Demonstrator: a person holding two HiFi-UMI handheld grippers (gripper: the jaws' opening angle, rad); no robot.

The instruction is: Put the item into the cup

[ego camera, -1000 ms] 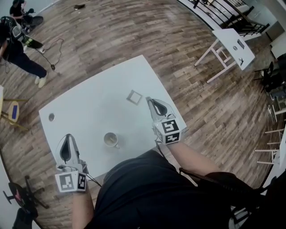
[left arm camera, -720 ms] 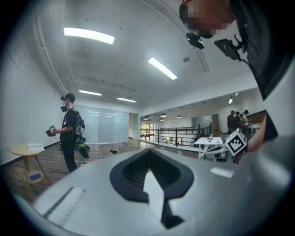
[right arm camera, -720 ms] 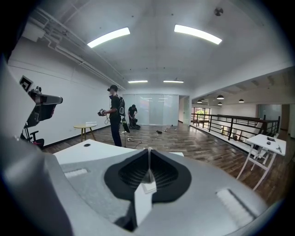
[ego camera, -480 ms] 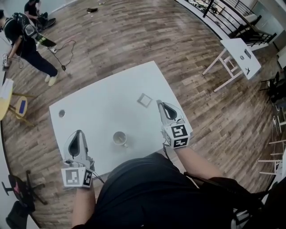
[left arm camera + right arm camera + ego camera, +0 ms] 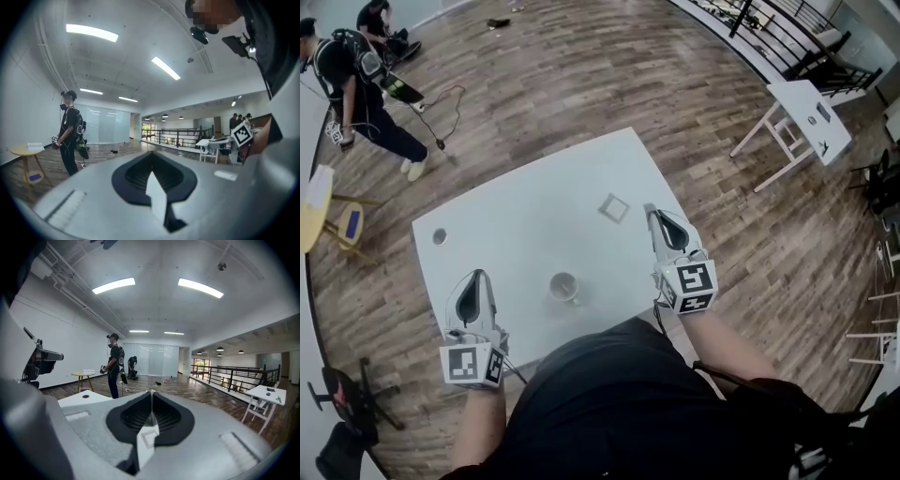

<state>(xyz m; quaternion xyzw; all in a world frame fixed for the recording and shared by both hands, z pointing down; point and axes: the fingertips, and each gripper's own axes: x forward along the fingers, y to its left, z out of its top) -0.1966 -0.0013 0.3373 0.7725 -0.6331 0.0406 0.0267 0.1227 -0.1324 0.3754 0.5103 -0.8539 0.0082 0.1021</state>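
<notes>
the right gripper (image 5: 651,209), jaws together and empty like those of the left gripper (image 5: 478,274), is lifted slightly beside the square item (image 5: 613,207), which is left on the table (image 5: 516,216) apart from the cup (image 5: 563,287), so grasping is judged pending.

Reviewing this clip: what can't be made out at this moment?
- Cup: head view, too small to tell whether anything is inside; in the gripper views, hidden behind the left gripper and right gripper bodies.
- Flat square item: head view, too small to identify; right gripper view shows only a blurred outline through the gap below its jaws.
- Dark round spot near a table corner: too small in both views to name.
</notes>
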